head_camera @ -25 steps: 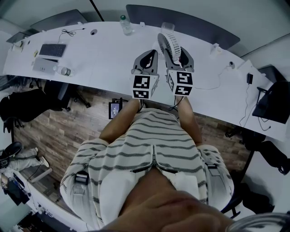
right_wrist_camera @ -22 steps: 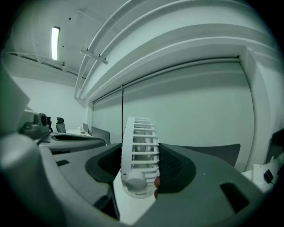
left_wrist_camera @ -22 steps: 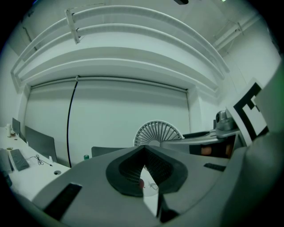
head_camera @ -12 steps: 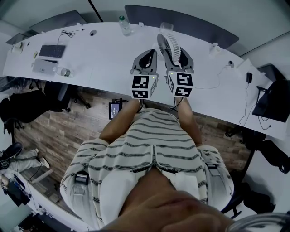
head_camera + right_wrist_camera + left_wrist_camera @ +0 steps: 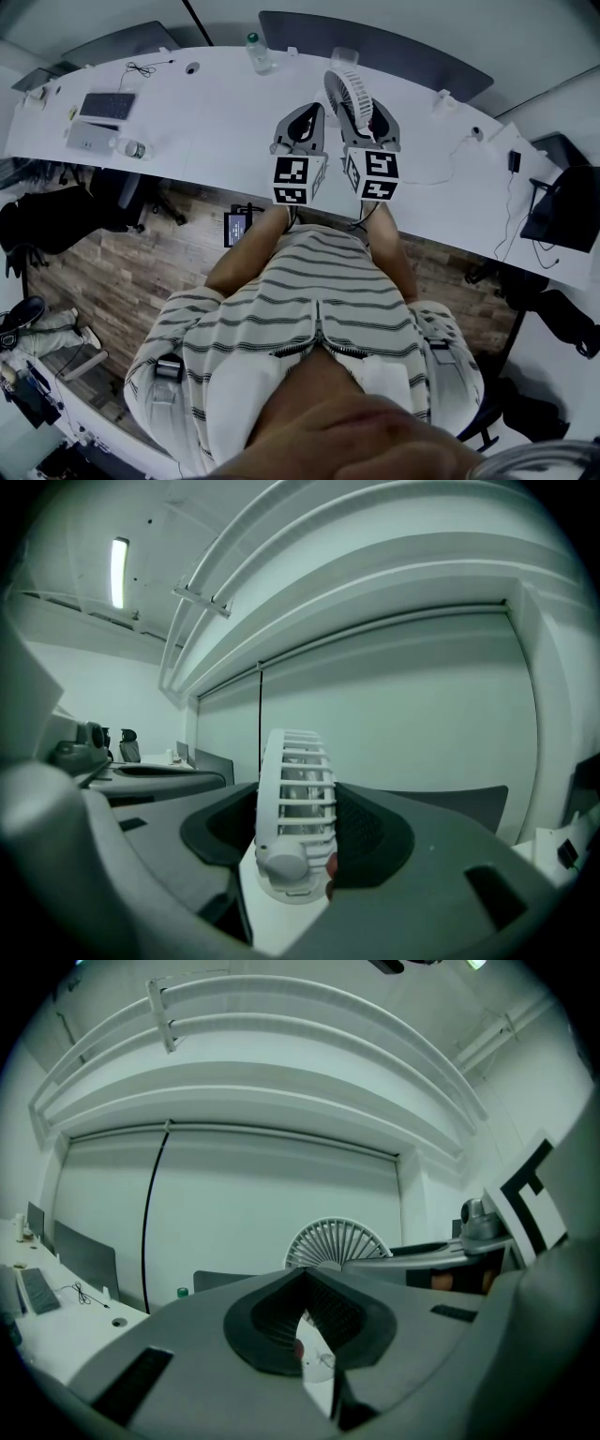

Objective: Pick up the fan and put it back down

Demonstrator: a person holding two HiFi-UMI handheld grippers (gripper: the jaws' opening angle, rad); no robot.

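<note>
The right gripper [image 5: 373,127] had its jaws clamped on the white fan [image 5: 348,91], upright between them toward 12 o'clock over the white surface [image 5: 206,112], and the left gripper [image 5: 307,114], just beside at the fan's 8 o'clock, showed jaws closed together on nothing.

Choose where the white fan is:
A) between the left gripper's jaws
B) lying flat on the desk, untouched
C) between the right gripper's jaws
C: the right gripper view shows the fan standing edge-on between the jaws of the right gripper, which are closed on it.
</note>
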